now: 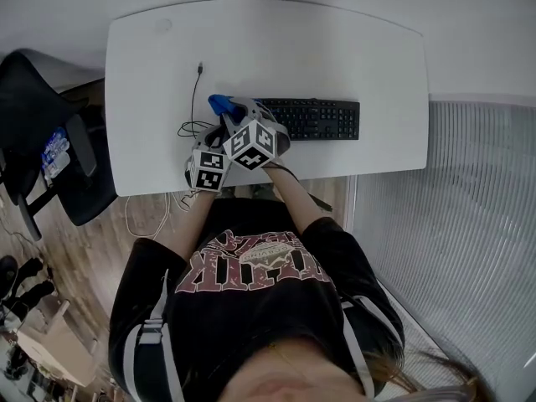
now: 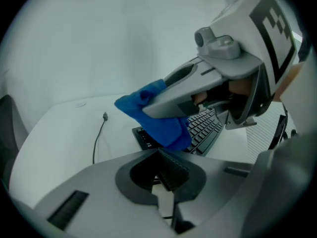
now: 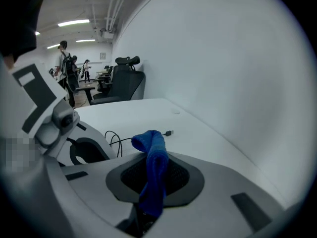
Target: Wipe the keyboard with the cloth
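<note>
One keyboard (image 1: 314,119), one blue cloth (image 3: 154,155), one loose black cable (image 1: 194,99) and two grippers are in play on a single white worktop (image 1: 276,48).

The right gripper (image 3: 151,182) is clamped on the cloth. A fold of cloth stands up between its jaws and bunches over past their tips. In the left gripper view the cloth hangs over the left end of the keyboard, though I cannot tell whether the two touch. The left gripper (image 2: 167,171) has its jaws together with nothing between them. It sits just beside the right one, on that gripper's left, close to the front edge of the worktop.

The keyboard lies parallel to the front edge and near it, reaching towards the right side of the worktop. Behind it a wide bare stretch of worktop runs to the rounded back edge, and the left part is bare too. The cable is coiled in loops at the front, left of the keyboard, with its plug end trailing towards the back. A black office chair (image 1: 42,124) stands off the left edge of the worktop.
</note>
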`<state>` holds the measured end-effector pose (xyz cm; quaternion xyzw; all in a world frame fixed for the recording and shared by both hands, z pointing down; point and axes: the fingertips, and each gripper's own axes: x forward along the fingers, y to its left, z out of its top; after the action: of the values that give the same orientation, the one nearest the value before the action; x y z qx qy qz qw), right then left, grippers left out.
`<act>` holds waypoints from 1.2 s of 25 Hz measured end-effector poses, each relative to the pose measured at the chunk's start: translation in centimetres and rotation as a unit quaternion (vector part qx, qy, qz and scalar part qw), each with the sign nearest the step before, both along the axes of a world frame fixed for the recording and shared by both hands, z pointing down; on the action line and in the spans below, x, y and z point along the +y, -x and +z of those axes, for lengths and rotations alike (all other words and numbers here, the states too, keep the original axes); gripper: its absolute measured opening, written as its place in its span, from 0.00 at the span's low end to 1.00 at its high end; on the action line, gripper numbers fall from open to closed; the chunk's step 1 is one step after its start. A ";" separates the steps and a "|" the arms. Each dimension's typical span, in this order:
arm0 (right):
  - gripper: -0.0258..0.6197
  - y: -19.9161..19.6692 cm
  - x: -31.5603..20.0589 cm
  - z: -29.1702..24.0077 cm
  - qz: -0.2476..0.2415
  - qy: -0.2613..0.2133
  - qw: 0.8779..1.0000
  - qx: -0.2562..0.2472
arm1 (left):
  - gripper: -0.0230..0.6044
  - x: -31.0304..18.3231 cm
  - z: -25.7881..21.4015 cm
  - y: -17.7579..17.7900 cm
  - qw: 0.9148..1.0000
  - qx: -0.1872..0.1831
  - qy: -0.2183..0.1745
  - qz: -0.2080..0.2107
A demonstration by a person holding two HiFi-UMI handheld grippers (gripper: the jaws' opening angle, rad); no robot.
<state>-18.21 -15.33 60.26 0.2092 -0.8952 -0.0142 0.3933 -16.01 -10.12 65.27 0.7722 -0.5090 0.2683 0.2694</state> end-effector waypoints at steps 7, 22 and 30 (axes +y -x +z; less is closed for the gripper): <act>0.14 1.2 1.1 3.2 -0.088 -0.046 0.992 0.079 | 0.08 -0.3 0.1 0.3 0.999 -0.022 -0.019 0.015; 0.14 0.3 1.1 4.5 -0.122 -0.063 0.986 0.094 | 0.08 -0.3 0.4 -0.1 0.999 -0.036 -0.010 0.027; 0.14 -2.2 0.6 4.6 -0.116 -0.077 0.984 0.107 | 0.08 -0.4 0.3 0.0 0.999 -0.043 -0.010 0.015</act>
<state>-16.06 -14.76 64.83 0.1308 -0.8624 -0.1511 0.4652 -16.00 -10.49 65.53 0.7700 -0.5113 0.3004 0.2356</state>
